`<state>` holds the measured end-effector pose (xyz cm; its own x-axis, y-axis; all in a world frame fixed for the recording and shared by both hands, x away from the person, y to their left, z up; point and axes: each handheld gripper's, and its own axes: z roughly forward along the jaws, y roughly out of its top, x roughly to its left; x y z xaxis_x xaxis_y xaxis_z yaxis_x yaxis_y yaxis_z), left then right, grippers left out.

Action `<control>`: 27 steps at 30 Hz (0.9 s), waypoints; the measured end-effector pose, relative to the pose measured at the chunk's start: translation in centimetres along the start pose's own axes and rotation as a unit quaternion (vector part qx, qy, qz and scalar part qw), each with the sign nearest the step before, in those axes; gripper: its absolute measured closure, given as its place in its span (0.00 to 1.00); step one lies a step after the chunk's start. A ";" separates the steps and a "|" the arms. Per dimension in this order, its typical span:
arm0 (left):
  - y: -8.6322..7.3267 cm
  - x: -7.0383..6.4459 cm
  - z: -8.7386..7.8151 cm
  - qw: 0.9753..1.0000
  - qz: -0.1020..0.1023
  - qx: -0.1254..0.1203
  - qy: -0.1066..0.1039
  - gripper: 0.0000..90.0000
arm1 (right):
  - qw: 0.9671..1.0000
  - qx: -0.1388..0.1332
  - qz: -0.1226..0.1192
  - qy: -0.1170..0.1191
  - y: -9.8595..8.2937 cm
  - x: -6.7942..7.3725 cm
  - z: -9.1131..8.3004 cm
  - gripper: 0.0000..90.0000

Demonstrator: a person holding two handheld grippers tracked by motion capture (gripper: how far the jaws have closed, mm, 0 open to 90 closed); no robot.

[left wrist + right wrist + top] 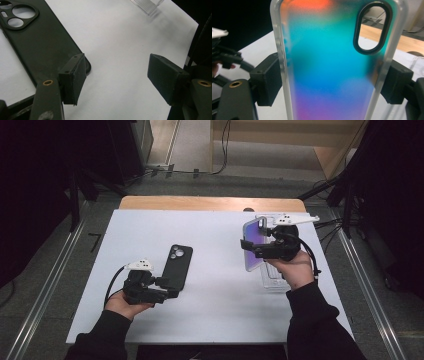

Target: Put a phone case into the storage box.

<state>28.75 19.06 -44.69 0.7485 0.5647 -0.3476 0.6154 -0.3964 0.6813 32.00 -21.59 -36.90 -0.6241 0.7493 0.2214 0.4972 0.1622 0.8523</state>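
Right gripper view puts the iridescent case (332, 70) before us, upright, with our right gripper (332, 82) clamped on its two long edges. From the high view we hold it raised over the table's (215, 320) right side, above a clear stand (274, 281). Our left gripper (115, 75) gapes with nothing between its jaws, one pad overlapping the corner of the black case (37, 47), which lies flat.

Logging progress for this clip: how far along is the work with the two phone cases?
Done: the right gripper has the rainbow case clamped by its edges and lifted off the table. In hand: the left gripper, jaws open, sits at the black case, which lies flat. Left: gripping that one.
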 end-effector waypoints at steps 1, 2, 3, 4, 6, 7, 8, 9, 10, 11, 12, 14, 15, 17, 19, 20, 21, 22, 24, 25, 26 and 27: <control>-0.1 0.0 0.0 1.000 -0.001 0.000 -0.001 0.35 | 1.000 -0.003 0.005 -0.006 0.1 -0.2 -0.1 0.18; -0.1 0.0 0.0 1.000 -0.003 0.002 -0.001 0.35 | 1.000 -0.006 0.009 -0.013 0.1 -0.5 -0.3 0.18; -0.2 0.0 -0.1 1.000 -0.003 0.001 0.001 0.35 | 1.000 -0.009 0.011 -0.017 0.2 -0.8 -0.4 0.18; -0.3 0.0 -0.1 1.000 -0.001 0.003 0.002 0.35 | 1.000 -0.010 0.013 -0.025 0.2 -1.0 -0.5 0.18; -0.4 -0.1 -0.3 1.000 0.000 0.002 0.004 0.35 | 0.999 -0.012 0.018 -0.036 0.3 -1.4 -0.6 0.18; -0.5 -0.1 -0.3 1.000 0.000 0.000 0.006 0.35 | 0.999 -0.015 0.019 -0.042 0.3 -1.6 -0.6 0.18; -0.5 -0.1 -0.3 1.000 -0.001 -0.001 0.007 0.35 | 0.998 -0.015 0.021 -0.049 0.3 -1.9 -0.7 0.18; -0.5 -0.1 -0.4 1.000 -0.006 -0.001 0.009 0.35 | 0.998 -0.018 0.022 -0.055 0.3 -2.1 -0.7 0.18; -0.5 -0.1 -0.4 1.000 -0.015 -0.001 0.011 0.35 | 0.998 -0.020 0.026 -0.061 0.3 -2.4 -0.8 0.18; -0.5 -0.1 -0.4 1.000 -0.019 0.000 0.014 0.35 | 0.997 -0.022 0.026 -0.067 0.3 -2.7 -0.8 0.18; -0.5 0.0 -0.4 1.000 -0.018 -0.001 0.017 0.35 | 0.997 -0.023 0.028 -0.073 0.3 -3.0 -0.9 0.18; -0.6 0.1 -0.4 1.000 -0.014 -0.001 0.019 0.35 | 0.996 -0.022 0.035 -0.082 0.4 -3.5 -1.0 0.18; -0.6 0.1 -0.4 1.000 -0.014 -0.002 0.020 0.35 | 0.995 -0.026 0.039 -0.087 0.4 -3.9 -1.0 0.18; -0.7 0.1 -0.5 1.000 -0.014 -0.003 0.020 0.35 | 0.994 -0.032 0.046 -0.098 0.4 -4.6 -1.1 0.18; -0.6 0.1 -0.5 1.000 -0.012 -0.004 0.021 0.35 | 0.993 -0.035 0.051 -0.105 0.3 -5.1 -0.9 0.18; -0.6 0.1 -0.5 1.000 -0.012 -0.006 0.021 0.35 | 0.992 -0.034 0.054 -0.108 0.3 -5.4 -0.8 0.18; -0.6 0.1 -0.5 1.000 -0.012 -0.006 0.020 0.35 | 0.991 -0.034 0.058 -0.112 0.3 -5.7 -0.6 0.18; -0.6 0.0 -0.4 1.000 -0.013 -0.007 0.018 0.35 | 0.991 -0.033 0.060 -0.114 0.3 -6.0 -0.5 0.18; -0.6 0.0 -0.4 1.000 -0.010 -0.006 0.017 0.35 | 0.990 -0.035 0.065 -0.123 0.4 -6.7 -0.3 0.18; -0.6 0.0 -0.4 1.000 -0.011 -0.006 0.016 0.35 | 0.989 -0.035 0.068 -0.126 0.4 -7.0 -0.2 0.18; -0.6 0.0 -0.4 1.000 -0.011 -0.006 0.016 0.35 | 0.988 -0.036 0.074 -0.128 0.4 -7.3 -0.1 0.18; -0.6 0.0 -0.3 1.000 -0.011 -0.008 0.015 0.35 | 0.988 -0.037 0.076 -0.127 0.3 -7.6 -0.1 0.18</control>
<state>28.32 19.53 -44.84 0.7261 0.5958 -0.3432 0.6279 -0.3712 0.6840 36.88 -27.27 -38.27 -0.3695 0.8999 0.2318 0.5226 -0.0051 0.8526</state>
